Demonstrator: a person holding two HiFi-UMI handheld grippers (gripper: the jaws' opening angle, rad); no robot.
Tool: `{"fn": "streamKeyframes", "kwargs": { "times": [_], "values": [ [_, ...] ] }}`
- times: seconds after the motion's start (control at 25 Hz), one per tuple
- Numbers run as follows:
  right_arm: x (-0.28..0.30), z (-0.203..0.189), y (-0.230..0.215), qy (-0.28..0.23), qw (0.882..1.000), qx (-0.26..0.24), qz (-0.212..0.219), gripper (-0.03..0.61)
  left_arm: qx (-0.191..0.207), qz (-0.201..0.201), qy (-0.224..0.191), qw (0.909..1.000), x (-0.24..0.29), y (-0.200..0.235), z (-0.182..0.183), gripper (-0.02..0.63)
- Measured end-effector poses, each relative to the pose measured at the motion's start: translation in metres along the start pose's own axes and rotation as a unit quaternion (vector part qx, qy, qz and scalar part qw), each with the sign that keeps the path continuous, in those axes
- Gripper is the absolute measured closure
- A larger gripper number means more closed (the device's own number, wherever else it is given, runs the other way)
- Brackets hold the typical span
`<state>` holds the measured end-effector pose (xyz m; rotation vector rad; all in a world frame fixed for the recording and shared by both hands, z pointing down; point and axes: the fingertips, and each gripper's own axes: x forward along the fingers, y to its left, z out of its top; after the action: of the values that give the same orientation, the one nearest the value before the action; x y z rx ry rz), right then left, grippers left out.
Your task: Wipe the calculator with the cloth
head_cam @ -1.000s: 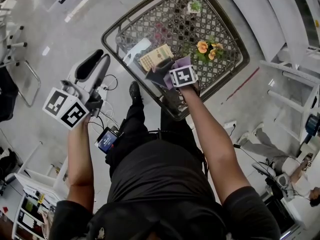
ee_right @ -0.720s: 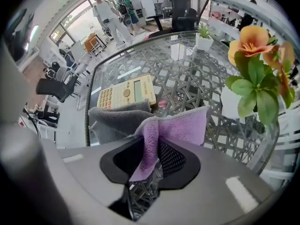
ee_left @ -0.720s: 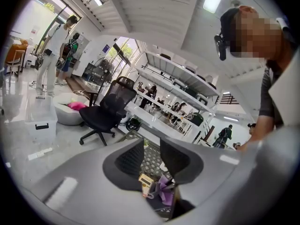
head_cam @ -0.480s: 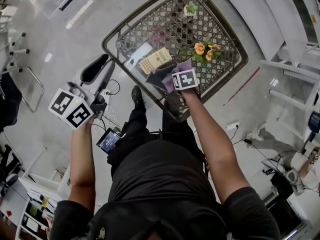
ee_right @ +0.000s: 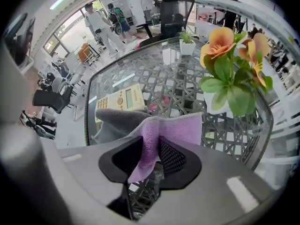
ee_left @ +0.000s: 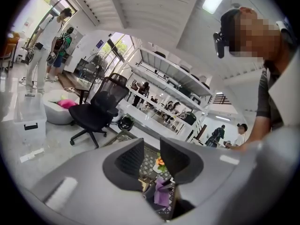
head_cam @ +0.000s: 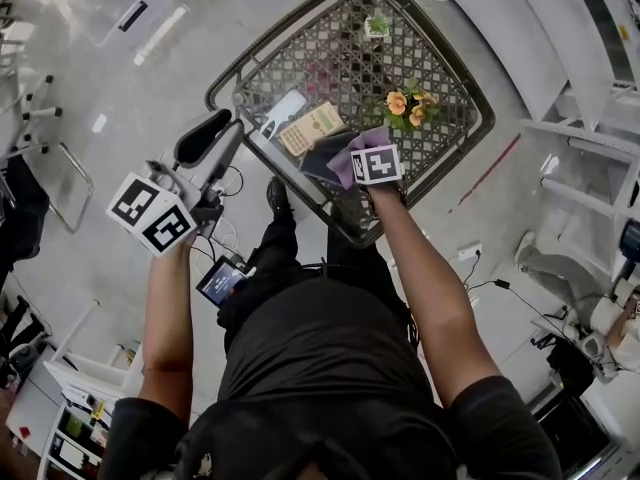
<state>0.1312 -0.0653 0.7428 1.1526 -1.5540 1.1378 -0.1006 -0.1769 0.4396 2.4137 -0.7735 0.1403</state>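
The beige calculator (head_cam: 310, 128) (ee_right: 119, 100) lies on the glass-topped lattice table (head_cam: 230, 78). A grey and purple cloth (head_cam: 342, 154) (ee_right: 176, 130) is bunched against its near edge. My right gripper (head_cam: 372, 160) (ee_right: 152, 156) points steeply down over the cloth. Its jaws have just been opening, and they stand a little apart with a purple fold still hanging between them. My left gripper (head_cam: 215, 138) (ee_left: 151, 161) is held off the table's left side, open and empty, pointing towards the table.
An orange flower in a white pot (head_cam: 405, 103) (ee_right: 229, 69) stands just beyond the cloth, and a small green plant (head_cam: 377, 25) (ee_right: 187, 43) sits at the far edge. A pale flat object (head_cam: 280, 108) lies left of the calculator. A black office chair (ee_left: 96, 109) and several people are farther off.
The left gripper has drifted up and to the right, closer to the table's edge. The right gripper has stayed at the cloth beside the calculator.
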Motion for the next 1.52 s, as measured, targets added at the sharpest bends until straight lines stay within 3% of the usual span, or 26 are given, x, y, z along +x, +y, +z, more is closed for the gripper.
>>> {"fn": "streamKeyframes", "kwargs": {
  "times": [0.28, 0.4, 0.6, 1.08, 1.28, 1.52],
  "values": [
    [-0.023, 0.025, 0.002, -0.021, 1.000, -0.006, 0.013, 0.480, 0.014, 0.001, -0.008, 0.9999, -0.003, -0.006, 0.018, 0.473],
    [-0.036, 0.027, 0.005, -0.025, 0.999, -0.005, 0.031, 0.405, 0.011, 0.005, -0.011, 0.9999, -0.008, -0.009, 0.022, 0.472],
    [-0.060, 0.025, -0.005, -0.044, 0.998, 0.008, 0.041, 0.383, 0.009, -0.006, -0.025, 0.9996, -0.004, -0.015, 0.026, 0.472],
    [-0.135, 0.042, -0.007, -0.171, 0.981, 0.036, 0.080, 0.382, 0.037, -0.023, -0.033, 0.9985, -0.001, -0.041, 0.045, 0.474],
    [-0.207, 0.075, 0.003, -0.285, 0.952, 0.048, 0.106, 0.383, 0.049, -0.025, -0.039, 0.9977, -0.008, -0.054, 0.055, 0.472],
    [-0.336, 0.109, 0.007, -0.452, 0.883, 0.053, 0.116, 0.385, 0.062, -0.026, -0.046, 0.9966, -0.019, -0.070, 0.066, 0.472]
  ]
}}
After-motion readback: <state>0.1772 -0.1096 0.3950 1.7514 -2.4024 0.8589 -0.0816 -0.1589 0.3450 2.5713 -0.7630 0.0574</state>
